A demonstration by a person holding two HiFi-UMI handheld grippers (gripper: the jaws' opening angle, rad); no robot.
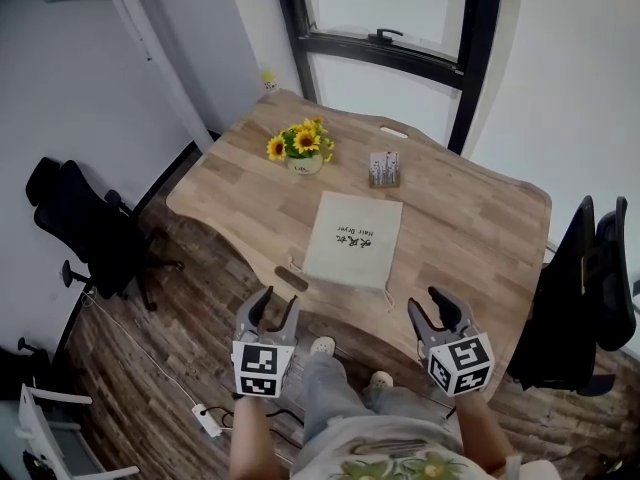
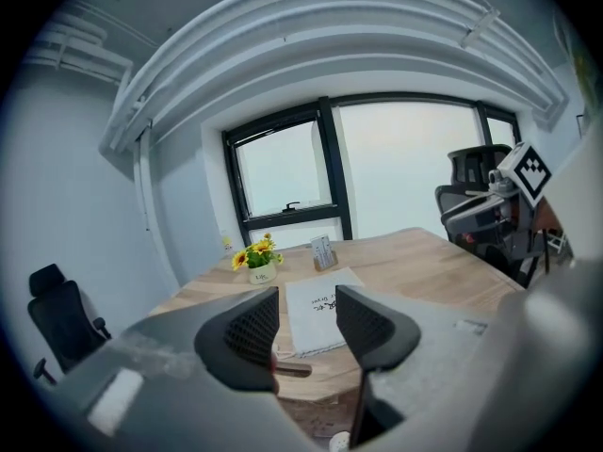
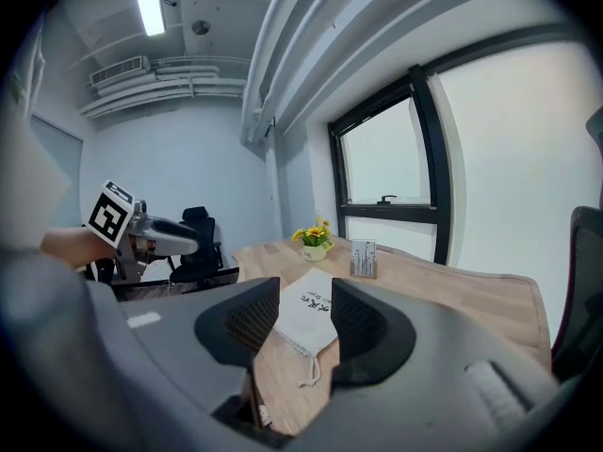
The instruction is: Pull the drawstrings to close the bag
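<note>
A flat beige drawstring bag [image 1: 352,240] with dark print lies on the wooden table [image 1: 470,228], its mouth toward the near edge. One cord end [image 1: 292,265] sticks out at its near left corner and another cord [image 1: 388,296] at its near right corner. My left gripper [image 1: 276,306] and right gripper [image 1: 430,308] hover off the table's near edge, above the person's legs, both open and empty. In the left gripper view the bag [image 2: 320,309] shows between the parted jaws. The right gripper view shows the bag [image 3: 306,314] and its looped cord [image 3: 306,373] ahead.
A pot of sunflowers [image 1: 303,148] and a small card holder [image 1: 384,169] stand behind the bag. A dark brown strip [image 1: 291,279] lies at the near edge. Black office chairs sit at the left [image 1: 90,228] and right [image 1: 590,288]. A power strip [image 1: 208,420] lies on the floor.
</note>
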